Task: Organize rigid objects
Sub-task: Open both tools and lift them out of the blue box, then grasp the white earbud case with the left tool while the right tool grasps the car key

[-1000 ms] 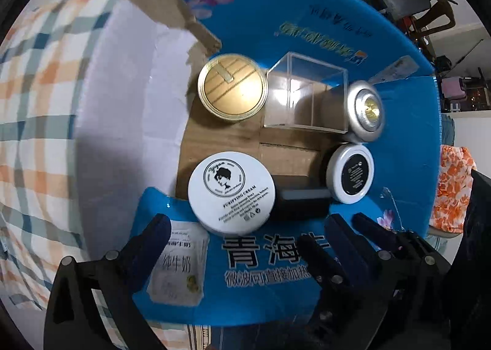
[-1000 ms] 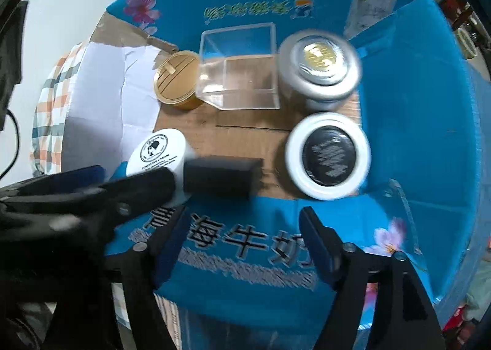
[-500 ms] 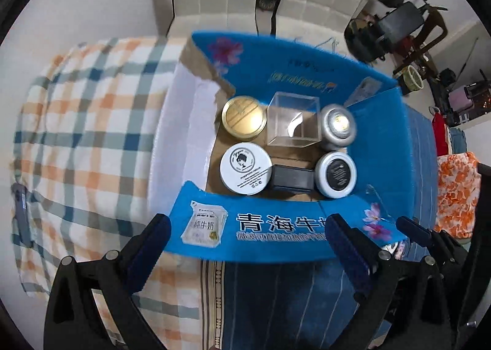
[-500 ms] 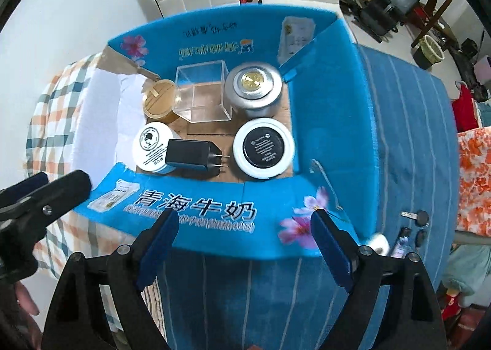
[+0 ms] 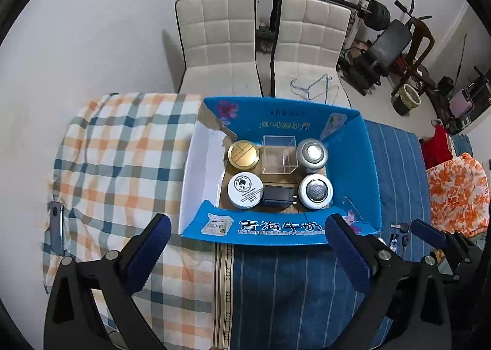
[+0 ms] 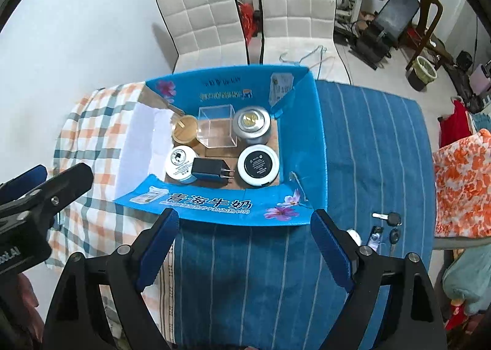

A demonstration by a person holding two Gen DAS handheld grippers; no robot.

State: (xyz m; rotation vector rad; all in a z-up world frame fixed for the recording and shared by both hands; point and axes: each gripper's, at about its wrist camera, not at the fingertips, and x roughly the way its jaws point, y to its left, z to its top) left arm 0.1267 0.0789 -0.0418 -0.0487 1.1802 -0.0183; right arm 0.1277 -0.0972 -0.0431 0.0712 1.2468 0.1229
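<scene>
**Box looks packed, both grippers up and clear**

I'm looking nearly straight down at the open blue cardboard box (image 6: 303, 141), and everything rigid sits on its floor in two rows. Far row: round gold-lidded tin (image 6: 184, 130) in the far left corner, clear square plastic case (image 6: 216, 129) in the middle, silver metal jar (image 6: 251, 124) in the far right corner. Near row: white round cream tub (image 6: 179, 161), black plug charger (image 6: 210, 170) lying flat and touching it, then a white-rimmed jar with a black lid (image 6: 258, 165) on the right.

Just outside the box's near right corner, a few keys (image 6: 389, 221) lie on the blue striped cloth (image 6: 260, 273). They're rigid too, so I reckon they may be next.

If I go for them, I'd come in low and flat and pinch the fob, since the thin blades will slip on fabric.

Pose-wise, the left gripper (image 5: 245, 250) and right gripper (image 6: 244, 242) both hang above the box's near flap, tilted steeply down. Both have their blue-padded fingers spread wide with nothing between them.
</scene>
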